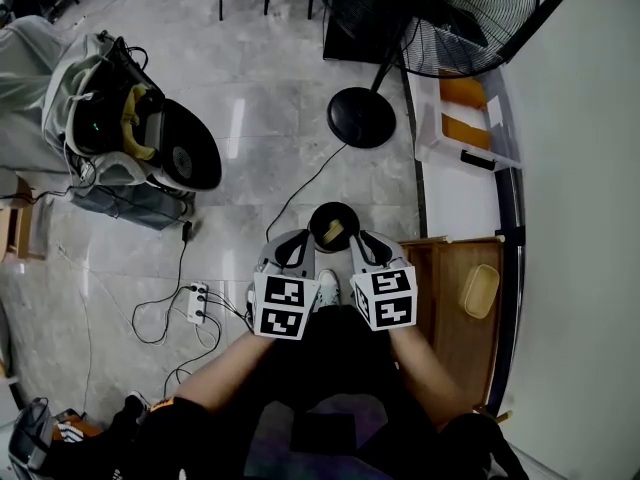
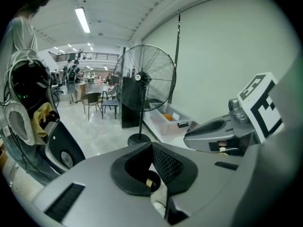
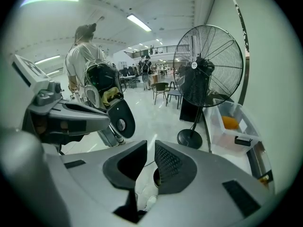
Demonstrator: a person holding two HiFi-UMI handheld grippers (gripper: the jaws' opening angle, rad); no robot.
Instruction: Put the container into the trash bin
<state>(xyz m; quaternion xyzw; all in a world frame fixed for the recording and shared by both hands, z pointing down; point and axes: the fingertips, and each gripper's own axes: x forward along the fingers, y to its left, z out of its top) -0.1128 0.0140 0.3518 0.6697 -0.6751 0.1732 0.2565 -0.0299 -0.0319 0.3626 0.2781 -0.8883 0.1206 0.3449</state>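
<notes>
A small round black container (image 1: 332, 226) with a yellowish scrap inside hangs above the floor between my two grippers. My left gripper (image 1: 297, 238) meets its left rim and my right gripper (image 1: 364, 238) its right rim. In the left gripper view the jaws of my left gripper (image 2: 150, 149) stand together, and the container (image 2: 149, 182) shows just under them. In the right gripper view a narrow slit is left between the jaws of my right gripper (image 3: 150, 150), with the container's edge (image 3: 155, 175) in it. I cannot pick out a trash bin for certain.
A grey bag-covered bulk with a black round panel (image 1: 185, 153) stands at the left. A standing fan's base (image 1: 362, 116) lies ahead, beside a clear box (image 1: 455, 108). At the right is a wooden table (image 1: 455, 338). A power strip (image 1: 197, 303) with cables lies on the floor.
</notes>
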